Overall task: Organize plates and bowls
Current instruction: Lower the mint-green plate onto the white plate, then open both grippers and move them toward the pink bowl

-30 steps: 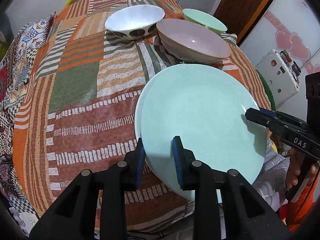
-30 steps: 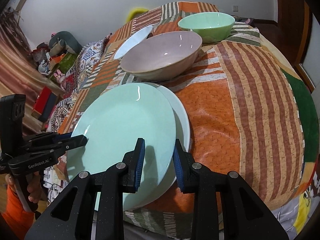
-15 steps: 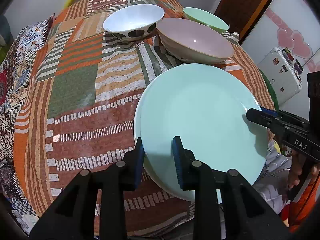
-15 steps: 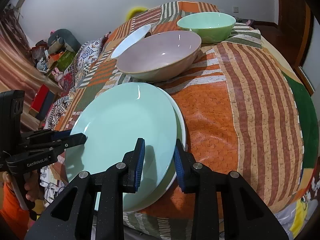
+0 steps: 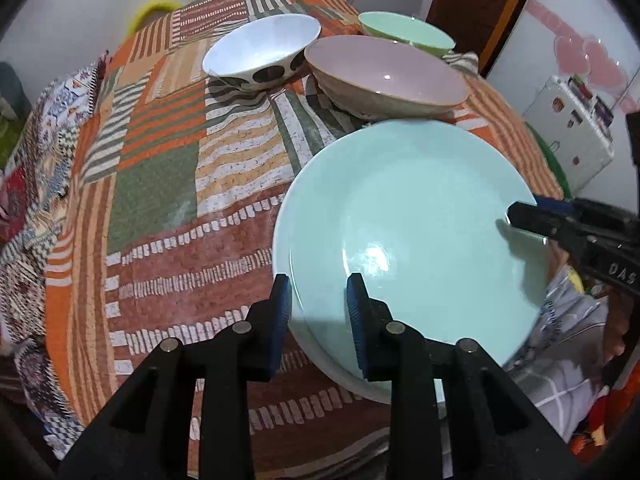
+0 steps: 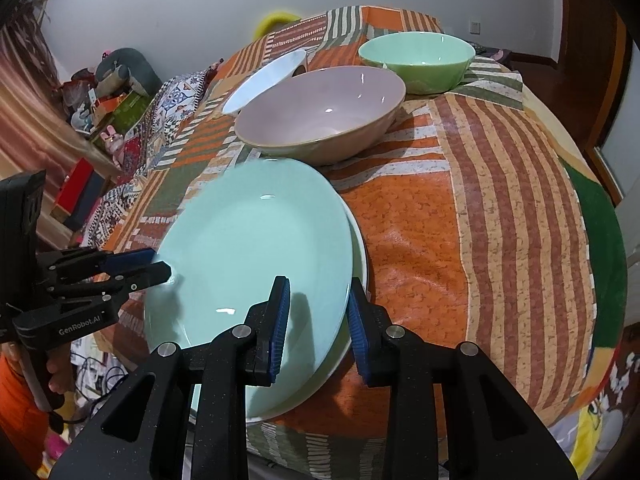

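Note:
A pale green plate [image 5: 408, 236] [image 6: 256, 264] lies on top of a white plate [image 5: 282, 236] [image 6: 360, 256] at the near edge of the table. My left gripper [image 5: 316, 312] straddles the rim of both plates, jaws a plate's thickness apart with gaps showing; it also shows in the right wrist view [image 6: 156, 268]. My right gripper [image 6: 316, 316] straddles the opposite rim the same way; it also shows in the left wrist view [image 5: 520, 216]. Behind the plates stand a large pink bowl [image 5: 384, 76] [image 6: 320, 116], a white spotted bowl [image 5: 260, 52] [image 6: 264, 80] and a green bowl [image 5: 404, 32] [image 6: 416, 60].
A striped patchwork cloth [image 5: 160, 184] [image 6: 500, 200] covers the round table. A white appliance [image 5: 568, 136] and a brown door [image 5: 472, 0] are beyond the table's right side. Cluttered shelves [image 6: 100, 108] are at the left in the right wrist view.
The green plate has slid over and settled almost squarely on the white plate. Both grippers have stayed at its rim.

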{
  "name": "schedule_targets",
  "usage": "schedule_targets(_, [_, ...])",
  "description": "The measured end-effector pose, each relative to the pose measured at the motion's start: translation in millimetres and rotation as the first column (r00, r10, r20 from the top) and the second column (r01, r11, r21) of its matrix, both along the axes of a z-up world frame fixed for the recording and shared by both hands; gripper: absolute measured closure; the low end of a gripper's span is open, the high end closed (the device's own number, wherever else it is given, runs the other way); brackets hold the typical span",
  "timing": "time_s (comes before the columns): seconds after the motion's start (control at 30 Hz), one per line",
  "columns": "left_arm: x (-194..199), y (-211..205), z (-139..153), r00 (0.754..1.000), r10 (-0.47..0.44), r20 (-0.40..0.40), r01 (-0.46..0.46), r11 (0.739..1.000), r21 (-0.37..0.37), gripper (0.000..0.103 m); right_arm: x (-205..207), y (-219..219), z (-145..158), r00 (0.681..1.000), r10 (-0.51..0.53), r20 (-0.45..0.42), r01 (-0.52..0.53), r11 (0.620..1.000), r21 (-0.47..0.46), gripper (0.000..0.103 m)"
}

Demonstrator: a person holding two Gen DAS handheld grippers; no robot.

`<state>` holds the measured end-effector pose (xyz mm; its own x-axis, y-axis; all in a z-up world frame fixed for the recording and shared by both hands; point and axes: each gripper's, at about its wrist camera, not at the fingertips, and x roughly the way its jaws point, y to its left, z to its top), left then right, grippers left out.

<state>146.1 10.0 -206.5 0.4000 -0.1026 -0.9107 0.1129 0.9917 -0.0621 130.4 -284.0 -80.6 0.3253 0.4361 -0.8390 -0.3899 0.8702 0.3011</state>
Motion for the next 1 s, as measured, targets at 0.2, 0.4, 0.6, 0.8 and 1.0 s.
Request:
schedule_targets(0.2, [-1.5,3.0,-0.6,1.000,0.007,0.006,-0.007,1.000,0.007,0.074,0.0,5.3,-1.1,1.000,0.025,0.009,-0.024,0.999,-0.027,0.075])
schedule_targets(0.4, [-0.3,14.0,-2.0,0.999,0.046,-0.020,-0.047,0.998,-0.036,0.074,1.4,1.0,-1.5,1.000,0.016,-0.005,-0.016,1.000,-0.009,0.077])
schedule_targets(0.6, [-3.7,24.3,15.2,0.997,0.075,0.020,-0.074,0.994,-0.078,0.074,-0.8,-7.9,15.0,0.998,-0.013,0.058,0.013,1.000,-0.002,0.070])
schedule_targets(0.8, [-5.9,22.0,51.5,0.989,0.072,0.126,-0.058,0.992,-0.108,0.074,1.4,-9.8,27.9,0.994,-0.022,0.107,0.020,1.000,0.021,0.067])
schedule_targets(1.0, [-5.0,15.5,79.7,0.975,0.064,0.215,-0.041,0.993,-0.109,0.068,4.1,-10.3,41.0,0.990,-0.022,0.139,0.017,0.999,0.043,0.064])
